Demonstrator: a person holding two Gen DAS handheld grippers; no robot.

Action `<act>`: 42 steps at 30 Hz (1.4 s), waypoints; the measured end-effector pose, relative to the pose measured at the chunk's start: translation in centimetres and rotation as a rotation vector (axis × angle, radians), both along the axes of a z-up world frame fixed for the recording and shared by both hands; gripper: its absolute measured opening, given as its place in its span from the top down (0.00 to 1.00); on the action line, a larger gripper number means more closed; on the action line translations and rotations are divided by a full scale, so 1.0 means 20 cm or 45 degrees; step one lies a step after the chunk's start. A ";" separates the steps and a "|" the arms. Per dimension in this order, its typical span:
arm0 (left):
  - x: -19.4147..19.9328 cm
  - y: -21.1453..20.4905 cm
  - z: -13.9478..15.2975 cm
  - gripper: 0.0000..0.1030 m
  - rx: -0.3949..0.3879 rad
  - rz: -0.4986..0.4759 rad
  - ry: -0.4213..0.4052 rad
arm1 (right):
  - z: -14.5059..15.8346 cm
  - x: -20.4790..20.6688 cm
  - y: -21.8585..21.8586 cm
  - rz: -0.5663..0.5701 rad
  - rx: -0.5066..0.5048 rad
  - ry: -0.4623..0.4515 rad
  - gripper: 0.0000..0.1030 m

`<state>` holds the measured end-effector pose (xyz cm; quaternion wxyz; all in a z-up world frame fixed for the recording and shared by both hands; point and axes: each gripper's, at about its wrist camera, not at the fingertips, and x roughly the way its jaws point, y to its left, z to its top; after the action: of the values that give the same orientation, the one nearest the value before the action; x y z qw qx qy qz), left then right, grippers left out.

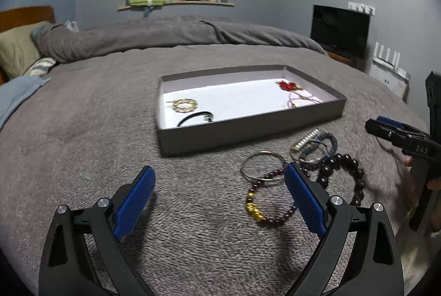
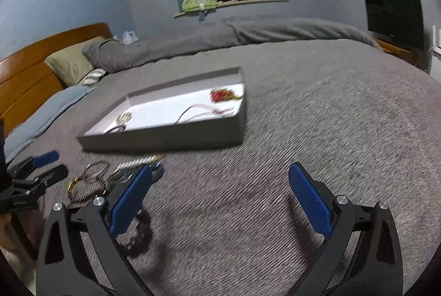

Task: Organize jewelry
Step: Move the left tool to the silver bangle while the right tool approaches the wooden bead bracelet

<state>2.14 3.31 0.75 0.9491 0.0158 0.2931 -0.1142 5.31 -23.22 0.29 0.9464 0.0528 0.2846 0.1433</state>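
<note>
Four pieces already lie in the box (image 1: pixel 248 128); several bracelets (image 1: pixel 303 172) wait on the bed (image 1: pixel 110 158). Left gripper (image 1: pixel 217 202) and right gripper (image 2: pixel 220 199) are both spread, empty.

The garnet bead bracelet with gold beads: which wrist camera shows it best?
The left wrist view. The garnet bead bracelet lies there sharp and near on the grey blanket, gold beads plain, one edge behind a blue finger. In the right wrist view it is small, blurred and far left.

Right gripper (image 1: pixel 372 125) apparently reads "DAS".
</note>
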 end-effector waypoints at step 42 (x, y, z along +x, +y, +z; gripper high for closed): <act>0.17 -0.14 -0.06 0.52 0.011 -0.066 0.158 | -0.08 -0.07 0.23 0.289 -0.104 0.104 0.15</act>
<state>5.59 0.56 -0.50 0.9258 0.0204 0.3513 -0.1381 4.01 -18.58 -1.40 0.9131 -0.0126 0.3326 0.2357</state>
